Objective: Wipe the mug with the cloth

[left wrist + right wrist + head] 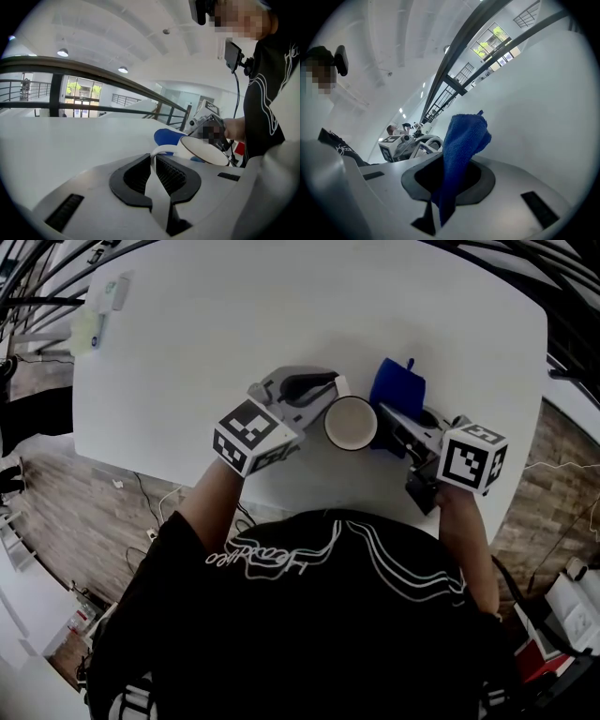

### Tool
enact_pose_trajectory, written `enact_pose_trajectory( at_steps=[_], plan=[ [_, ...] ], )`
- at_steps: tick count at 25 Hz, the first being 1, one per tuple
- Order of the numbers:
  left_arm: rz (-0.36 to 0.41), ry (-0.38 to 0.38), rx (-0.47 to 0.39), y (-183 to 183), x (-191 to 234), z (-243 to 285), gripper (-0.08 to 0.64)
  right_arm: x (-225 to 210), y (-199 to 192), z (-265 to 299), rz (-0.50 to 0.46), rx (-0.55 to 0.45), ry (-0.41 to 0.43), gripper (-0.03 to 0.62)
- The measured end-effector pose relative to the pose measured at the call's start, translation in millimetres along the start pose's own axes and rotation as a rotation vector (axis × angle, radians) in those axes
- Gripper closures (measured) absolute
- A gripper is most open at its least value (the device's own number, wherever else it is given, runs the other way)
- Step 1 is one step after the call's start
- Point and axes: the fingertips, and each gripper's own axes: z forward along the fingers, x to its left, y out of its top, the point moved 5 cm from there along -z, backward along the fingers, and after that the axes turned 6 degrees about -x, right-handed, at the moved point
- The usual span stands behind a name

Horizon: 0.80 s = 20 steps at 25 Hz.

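A white mug (pixel 351 423) with a dark rim is held tilted just above the white table (pixel 234 324). Its handle (pixel 159 151) is pinched between the ribbed pads of my left gripper (pixel 328 396), which is shut on it. In the left gripper view, the mug's mouth (pixel 205 150) faces up and to the right. A blue cloth (pixel 397 385) hangs bunched to the right of the mug, with my right gripper (pixel 394 420) shut on it. In the right gripper view the cloth (pixel 463 140) stands up out of the jaws and hides them, with the mug (pixel 425 144) behind to the left.
A pale yellow-green thing and a small white item (pixel 98 313) lie at the table's far left corner. The table's near edge (pixel 375 493) runs just under both grippers. Wooden floor and cables lie beyond it. A person's torso fills the lower head view.
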Motion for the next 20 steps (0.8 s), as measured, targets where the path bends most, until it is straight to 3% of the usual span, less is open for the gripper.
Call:
enact_pose_trajectory(
  at_steps=[8, 20],
  plan=[
    [0.027, 0.041, 0.020, 0.6, -2.7, -1.3, 0.518, 3.2, 3.3, -12.8, -0.010, -0.042, -0.009, 0.538],
    [0.014, 0.182, 0.038, -9.1, -8.7, -28.4, 0.525, 27.2, -12.6, -41.6, 0.004, -0.119, 0.016, 0.538]
  ],
)
